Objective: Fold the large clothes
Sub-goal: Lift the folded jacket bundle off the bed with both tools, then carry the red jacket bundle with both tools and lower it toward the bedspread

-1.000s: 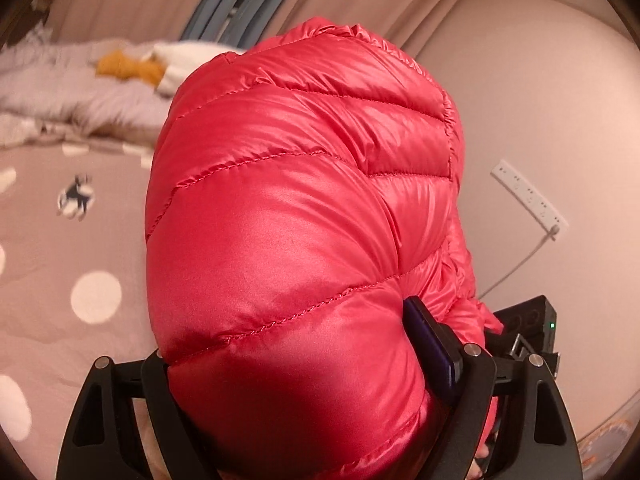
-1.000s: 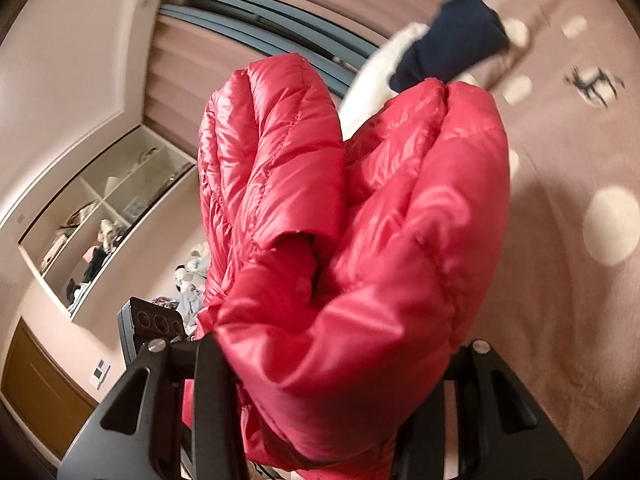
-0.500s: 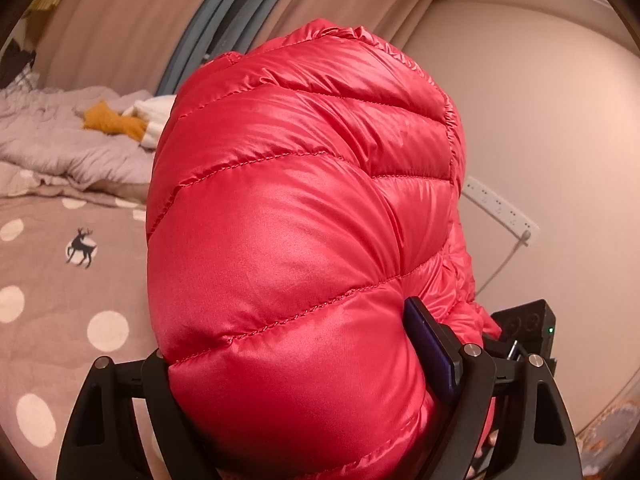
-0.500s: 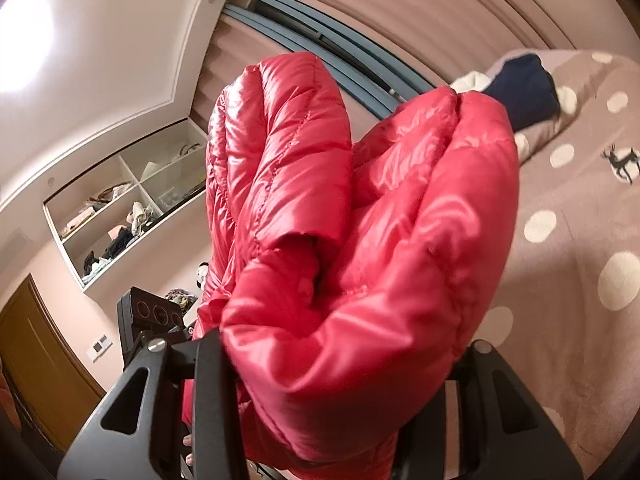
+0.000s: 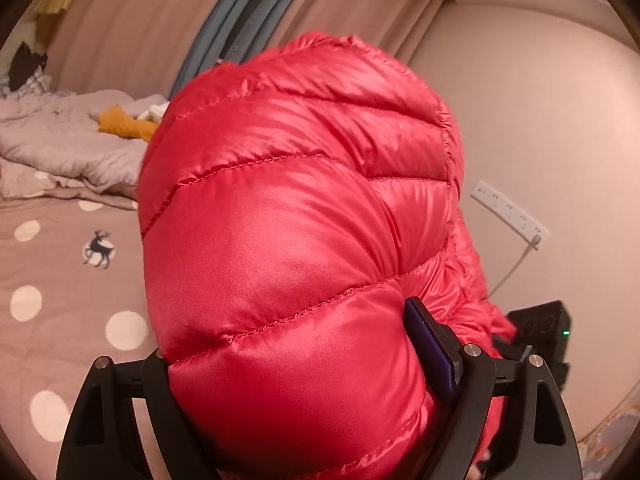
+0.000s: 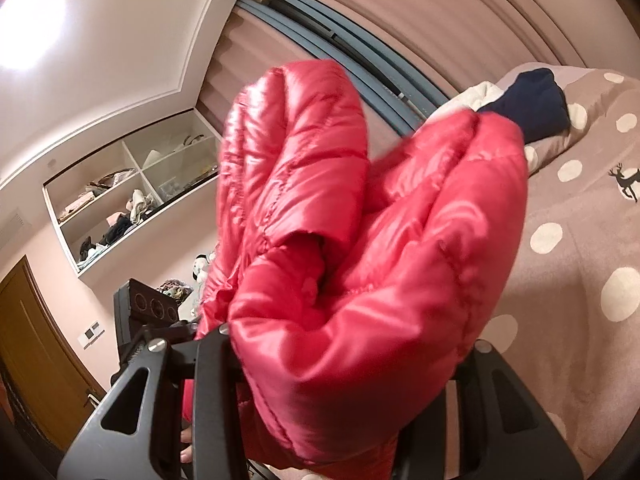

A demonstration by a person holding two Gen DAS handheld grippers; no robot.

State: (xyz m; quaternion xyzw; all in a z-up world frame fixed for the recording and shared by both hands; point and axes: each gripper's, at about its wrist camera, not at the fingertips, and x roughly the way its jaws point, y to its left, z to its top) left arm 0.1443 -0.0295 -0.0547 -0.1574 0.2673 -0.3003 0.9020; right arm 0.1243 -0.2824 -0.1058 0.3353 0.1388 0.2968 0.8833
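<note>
Both grippers clamp red down jacket between fingers.

Bedroom, warm light | ceiling lamp glows beside pink walls | pleated curtains drawn along a blue-grey window frame | bed in a brown dotted cover (deer print) | wall shelves cluttered | wooden door | socket strip.

1. Your left wrist camera looks along its fingers, slightly downward, very close to the red jacket, toward the bed and curtain.
2. Your right wrist camera looks about level and rolled, equally close to the jacket.
3. Both views share the jacket, bed and curtain.
</note>
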